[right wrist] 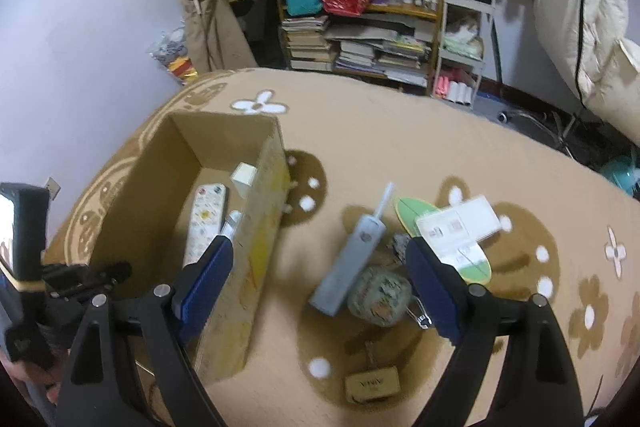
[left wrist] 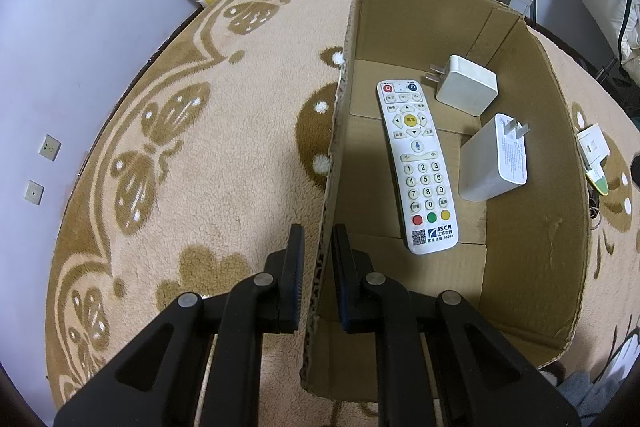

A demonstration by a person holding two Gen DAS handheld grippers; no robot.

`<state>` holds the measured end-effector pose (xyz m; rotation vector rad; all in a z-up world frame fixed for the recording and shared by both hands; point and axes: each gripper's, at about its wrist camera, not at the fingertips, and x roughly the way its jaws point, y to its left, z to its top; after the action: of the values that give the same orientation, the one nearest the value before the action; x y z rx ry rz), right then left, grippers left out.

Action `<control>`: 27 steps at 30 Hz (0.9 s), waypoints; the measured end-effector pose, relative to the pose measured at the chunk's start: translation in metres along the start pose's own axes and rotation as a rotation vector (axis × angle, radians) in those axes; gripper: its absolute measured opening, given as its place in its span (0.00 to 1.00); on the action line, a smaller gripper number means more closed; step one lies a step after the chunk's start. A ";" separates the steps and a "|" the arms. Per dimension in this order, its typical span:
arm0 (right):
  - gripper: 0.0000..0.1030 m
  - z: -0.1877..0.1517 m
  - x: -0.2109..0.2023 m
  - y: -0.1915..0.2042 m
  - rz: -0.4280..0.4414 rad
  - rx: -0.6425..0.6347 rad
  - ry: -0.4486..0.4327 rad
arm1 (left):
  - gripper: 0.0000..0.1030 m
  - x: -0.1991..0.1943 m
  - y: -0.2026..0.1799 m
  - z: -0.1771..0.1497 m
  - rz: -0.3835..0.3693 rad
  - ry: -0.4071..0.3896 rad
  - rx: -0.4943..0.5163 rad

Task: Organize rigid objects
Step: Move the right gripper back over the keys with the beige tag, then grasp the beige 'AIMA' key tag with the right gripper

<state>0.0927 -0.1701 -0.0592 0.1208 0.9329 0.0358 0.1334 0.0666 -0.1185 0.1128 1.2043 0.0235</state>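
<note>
1. Left wrist view: the cardboard box wall is clamped by the left gripper; the remote and two chargers lie inside. The thin wall could be buckled if tugged.
2. Right wrist view: the right gripper is held wide apart above the grey handset, on the rug beside the box. The neighbouring stone might be knocked during descent.

The cardboard box is matt brown corrugated board with a rough, torn edge. Inside it, the remote control and both chargers are smooth white plastic. Beside the box, the rug is fuzzy pile cloth. The left claw is matt black plastic with metal pins.
</note>
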 end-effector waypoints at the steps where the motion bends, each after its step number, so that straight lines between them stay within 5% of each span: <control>1: 0.90 -0.003 -0.001 -0.002 -0.001 0.007 0.003 | 0.13 0.000 0.000 0.000 0.000 0.000 0.000; 27: 0.90 -0.081 0.036 -0.050 -0.112 0.134 0.173 | 0.14 -0.002 0.000 0.000 0.002 -0.001 0.002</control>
<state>0.0475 -0.2097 -0.1419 0.1919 1.1132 -0.1215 0.1328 0.0670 -0.1169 0.1156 1.2036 0.0238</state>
